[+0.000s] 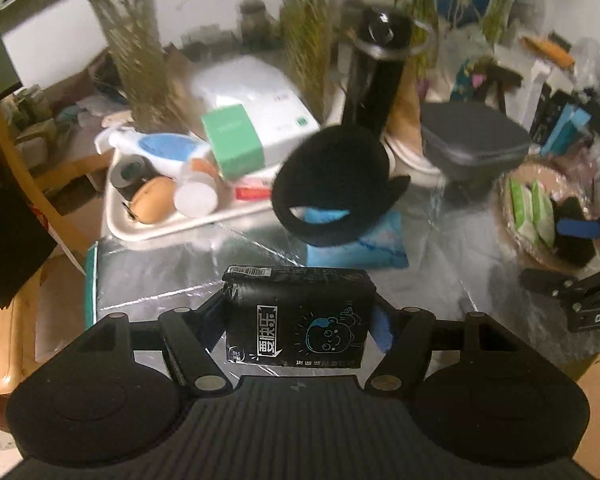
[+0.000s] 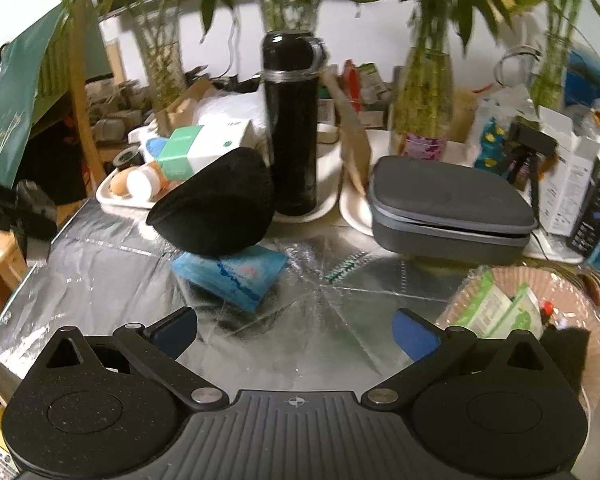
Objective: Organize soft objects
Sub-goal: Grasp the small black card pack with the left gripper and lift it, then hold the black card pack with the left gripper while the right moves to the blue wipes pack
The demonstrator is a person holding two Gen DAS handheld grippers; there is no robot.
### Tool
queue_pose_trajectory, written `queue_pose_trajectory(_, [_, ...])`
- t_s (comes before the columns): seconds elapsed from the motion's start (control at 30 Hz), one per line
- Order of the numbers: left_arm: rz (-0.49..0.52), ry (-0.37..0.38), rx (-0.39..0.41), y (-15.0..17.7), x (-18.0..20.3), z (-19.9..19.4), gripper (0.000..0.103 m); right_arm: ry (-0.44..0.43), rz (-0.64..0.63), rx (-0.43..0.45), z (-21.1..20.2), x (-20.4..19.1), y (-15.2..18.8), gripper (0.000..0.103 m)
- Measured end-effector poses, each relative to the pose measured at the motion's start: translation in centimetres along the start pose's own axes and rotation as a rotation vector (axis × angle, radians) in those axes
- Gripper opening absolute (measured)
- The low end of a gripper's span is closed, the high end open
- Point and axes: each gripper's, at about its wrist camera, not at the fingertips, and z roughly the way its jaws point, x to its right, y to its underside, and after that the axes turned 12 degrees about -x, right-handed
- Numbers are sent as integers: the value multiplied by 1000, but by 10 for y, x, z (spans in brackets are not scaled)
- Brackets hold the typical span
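Note:
My left gripper (image 1: 300,316) is shut on a black tissue pack (image 1: 298,318) with a cartoon face, held above the silver table. Beyond it a black earmuff (image 1: 332,184) rests on a blue tissue pack (image 1: 360,246); both show in the right wrist view too, the earmuff (image 2: 216,216) on the blue pack (image 2: 236,274). My right gripper (image 2: 296,332) is open and empty over the foil. A woven basket (image 2: 568,280) at the right holds green tissue packs (image 2: 496,310) and a black soft item (image 2: 568,344); it also shows in the left wrist view (image 1: 540,256).
A black thermos (image 2: 290,128) and a grey zip case (image 2: 448,208) stand behind on white trays. A white tray (image 1: 148,232) at the left holds bottles, a green box and an egg-shaped item. Bamboo vases (image 2: 424,92) and boxes line the back.

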Motion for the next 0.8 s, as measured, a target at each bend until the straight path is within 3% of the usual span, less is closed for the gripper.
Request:
queue_pose_trajectory(0.27, [-91, 37, 124, 26, -33, -8, 69, -15, -132, -26, 20, -15, -6, 103])
queue_pose_trajectory(0.67, [-223, 68, 243, 64, -65, 6, 69, -70, -211, -12, 44, -17, -10, 103])
queue_pose_trajectory(0.8, [-238, 49, 267, 69, -69, 12, 69, -86, -240, 4, 53, -17, -13, 103])
